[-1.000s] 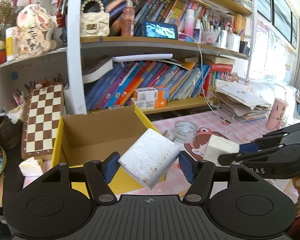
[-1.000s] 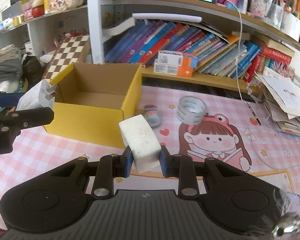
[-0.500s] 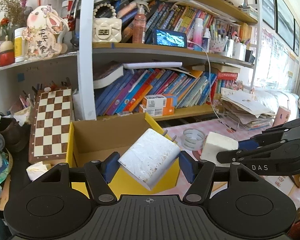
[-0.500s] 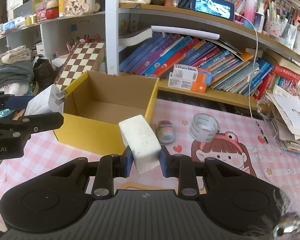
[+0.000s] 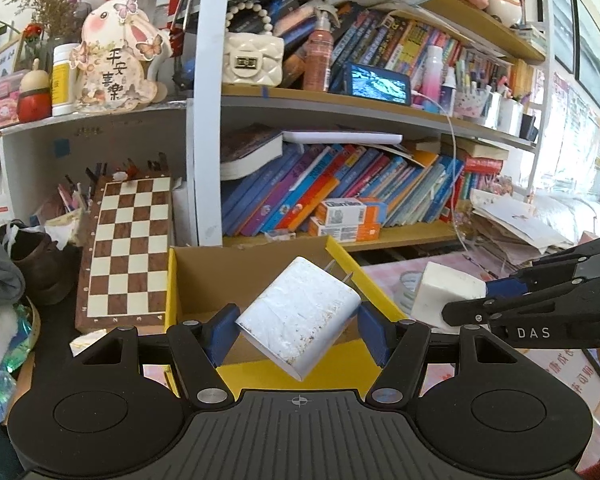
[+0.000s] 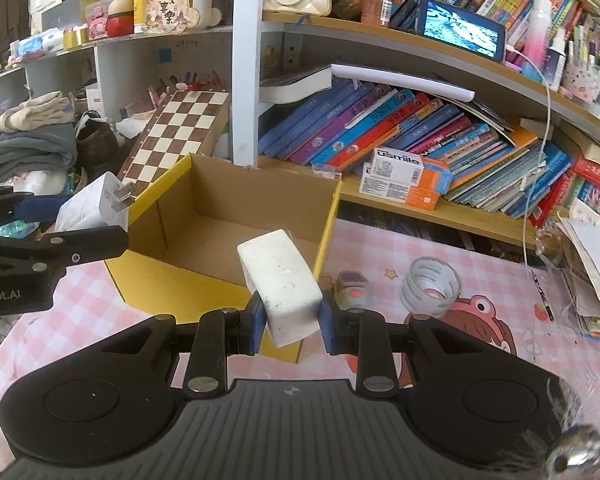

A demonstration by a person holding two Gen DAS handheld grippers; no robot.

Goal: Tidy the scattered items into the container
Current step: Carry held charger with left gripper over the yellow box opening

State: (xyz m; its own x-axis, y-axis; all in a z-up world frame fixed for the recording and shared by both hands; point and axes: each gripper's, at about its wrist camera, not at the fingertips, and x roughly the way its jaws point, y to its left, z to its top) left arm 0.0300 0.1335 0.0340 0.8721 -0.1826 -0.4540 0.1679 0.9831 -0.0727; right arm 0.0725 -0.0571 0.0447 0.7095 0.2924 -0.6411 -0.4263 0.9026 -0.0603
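Left hand-held gripper (image 5: 298,330) clamped on white charger (image 5: 300,316), right hand-held gripper (image 6: 292,316) clamped on white block (image 6: 280,276)

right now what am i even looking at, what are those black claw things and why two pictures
The black claws are two hand-held grippers; a person holds one in each hand. Each carries a camera looking forward along its fingers, so one picture comes from each.

In the left view, the left gripper is shut on a white charger with metal prongs. In the right view, the right gripper is shut on a white block. Each gripper also shows at the edge of the other's picture.

Both hang near an open yellow box, which looks empty, on a pink checked mat. Two tape rolls lie on the mat. Behind stand shelves of books and a chessboard.
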